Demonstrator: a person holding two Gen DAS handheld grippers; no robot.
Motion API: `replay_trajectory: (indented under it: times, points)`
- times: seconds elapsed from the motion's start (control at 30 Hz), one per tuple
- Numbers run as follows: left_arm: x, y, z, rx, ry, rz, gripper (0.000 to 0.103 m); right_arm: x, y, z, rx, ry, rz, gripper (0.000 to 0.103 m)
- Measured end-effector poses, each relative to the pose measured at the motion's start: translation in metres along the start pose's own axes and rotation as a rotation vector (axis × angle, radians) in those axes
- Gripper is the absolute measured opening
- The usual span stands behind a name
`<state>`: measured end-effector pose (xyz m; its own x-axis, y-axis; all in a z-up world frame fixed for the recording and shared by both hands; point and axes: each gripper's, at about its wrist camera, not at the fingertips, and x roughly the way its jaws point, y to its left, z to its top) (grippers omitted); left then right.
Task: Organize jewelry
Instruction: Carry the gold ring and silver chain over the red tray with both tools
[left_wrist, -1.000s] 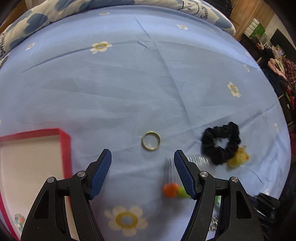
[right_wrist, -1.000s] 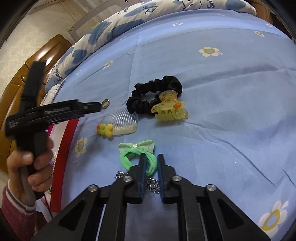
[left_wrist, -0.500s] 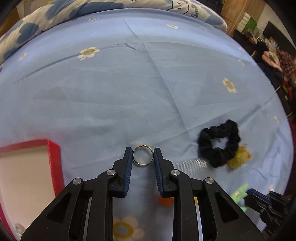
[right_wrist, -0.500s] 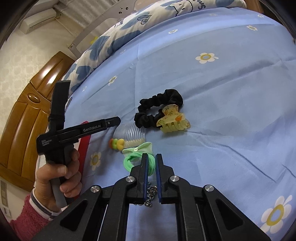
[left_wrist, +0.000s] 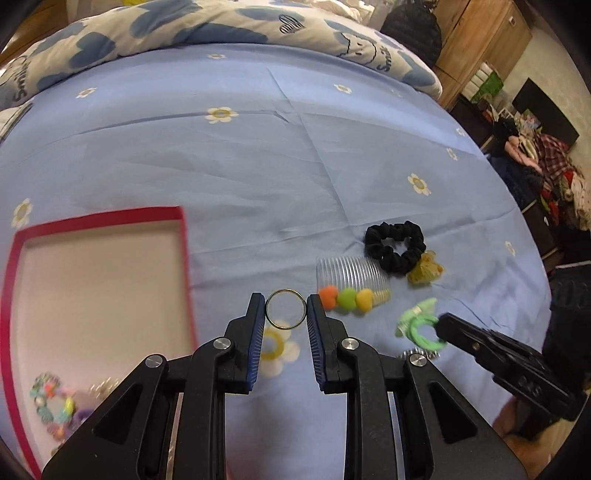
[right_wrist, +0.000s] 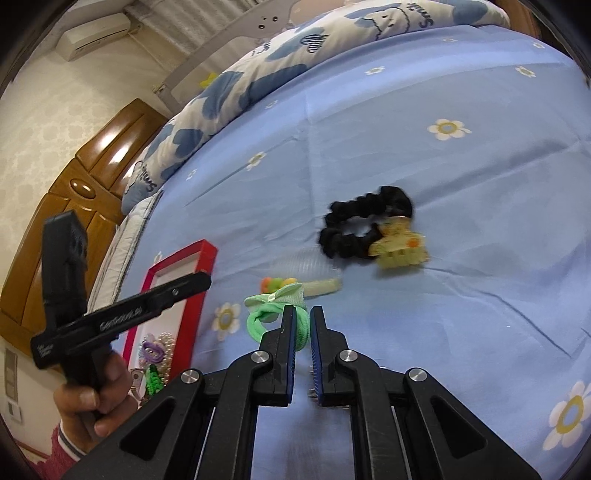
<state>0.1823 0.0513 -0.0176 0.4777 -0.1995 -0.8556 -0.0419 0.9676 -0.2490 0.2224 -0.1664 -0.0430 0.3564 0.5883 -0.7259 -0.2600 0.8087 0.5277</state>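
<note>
To the left of the left tongs (left_wrist: 286, 308), a red box (left_wrist: 183, 236) already holds a few trinkets. Black scrunchie (left_wrist: 394, 247), comb (left_wrist: 351, 284) remain ahead-right. Right tongs (right_wrist: 303, 325) pinch a green hair tie (right_wrist: 275, 319); left tongs clamp a gold ring (left_wrist: 286, 308).

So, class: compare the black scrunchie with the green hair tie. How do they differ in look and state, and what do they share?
The black scrunchie is ruffled all round; the green hair tie is a smooth band with a pale bow. The black scrunchie lies free on the blue sheet, touching a yellow claw clip; the green hair tie is pinched by the right gripper. Both are soft loops outside the red tray.
</note>
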Motion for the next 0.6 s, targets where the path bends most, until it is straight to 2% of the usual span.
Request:
replay_trajectory:
  times: [0.27,0.6]
  points:
    - [-0.034,0.024,-0.018,-0.033,-0.043,0.031,0.021,0.008,0.034,-0.001,-0.049,0.014,0.032,0.007]
    - [-0.063,0.071,-0.041,-0.119,-0.067,0.081,0.021,0.029,0.081,-0.009,-0.117,0.055,0.085,0.007]
